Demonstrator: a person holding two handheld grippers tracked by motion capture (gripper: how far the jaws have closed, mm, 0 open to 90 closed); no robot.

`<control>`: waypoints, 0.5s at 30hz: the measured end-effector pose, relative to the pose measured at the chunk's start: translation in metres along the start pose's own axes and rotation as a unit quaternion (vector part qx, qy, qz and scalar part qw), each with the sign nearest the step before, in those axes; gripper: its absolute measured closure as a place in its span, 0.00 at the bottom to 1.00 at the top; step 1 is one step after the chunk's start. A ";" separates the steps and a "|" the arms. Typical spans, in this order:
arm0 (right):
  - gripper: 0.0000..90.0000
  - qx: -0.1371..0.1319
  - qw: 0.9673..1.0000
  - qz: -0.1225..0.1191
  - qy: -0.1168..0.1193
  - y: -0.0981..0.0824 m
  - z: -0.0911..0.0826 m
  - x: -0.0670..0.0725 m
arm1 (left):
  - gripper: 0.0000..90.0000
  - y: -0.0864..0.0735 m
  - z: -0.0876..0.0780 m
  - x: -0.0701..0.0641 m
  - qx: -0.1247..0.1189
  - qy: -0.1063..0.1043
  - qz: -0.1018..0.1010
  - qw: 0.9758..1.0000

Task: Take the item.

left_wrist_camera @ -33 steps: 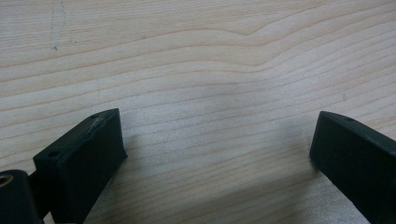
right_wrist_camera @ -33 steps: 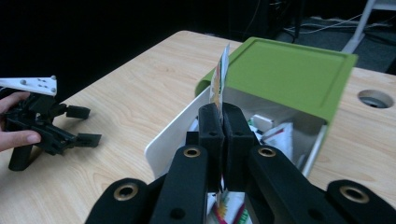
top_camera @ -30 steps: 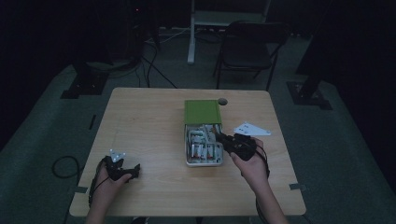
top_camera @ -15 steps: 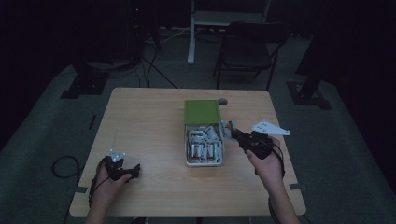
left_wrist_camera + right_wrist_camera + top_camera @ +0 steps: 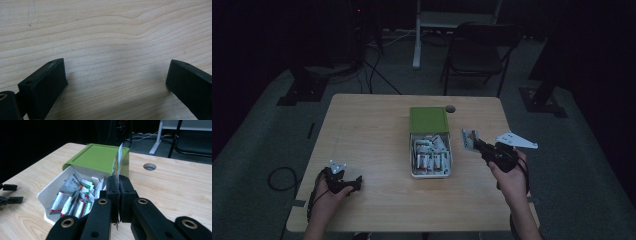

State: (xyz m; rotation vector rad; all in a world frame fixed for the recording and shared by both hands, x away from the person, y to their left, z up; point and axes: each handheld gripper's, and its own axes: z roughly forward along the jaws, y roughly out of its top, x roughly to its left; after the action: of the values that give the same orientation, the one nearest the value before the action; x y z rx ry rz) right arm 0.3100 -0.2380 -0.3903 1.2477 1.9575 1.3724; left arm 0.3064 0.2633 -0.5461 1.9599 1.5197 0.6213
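A pale wood-grained bench (image 5: 372,135) carries a white box (image 5: 53,186) with a green lid (image 5: 96,156), full of white sachets (image 5: 75,202) printed in green and red, while both grippers' jaws are black.

Dim room, light falling mainly on a pale wooden table (image 5: 372,130) with a round cable hole (image 5: 450,108) near its far edge. Grey carpet floor (image 5: 267,145) is lying all around it. A dark folding chair (image 5: 477,50) is standing beyond the table, beside a white desk leg (image 5: 417,35). Black cables (image 5: 377,75) are trailing across the floor; black stand bases (image 5: 302,90) are sitting at both sides.
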 end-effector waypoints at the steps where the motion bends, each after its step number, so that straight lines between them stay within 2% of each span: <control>1: 0.98 0.002 1.000 0.001 -0.001 -0.001 0.000 -0.001 | 0.04 0.000 0.000 0.000 0.000 0.000 0.000 1.000; 15: 0.98 0.023 0.999 0.019 -0.032 -0.029 0.007 -0.022 | 0.04 0.000 0.000 0.000 0.000 0.000 0.000 1.000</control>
State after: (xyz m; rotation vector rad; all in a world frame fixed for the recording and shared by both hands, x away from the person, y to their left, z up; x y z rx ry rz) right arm 0.3142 -0.2561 -0.4228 1.3399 1.9415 1.2947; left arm 0.3064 0.2633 -0.5461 1.9597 1.5197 0.6227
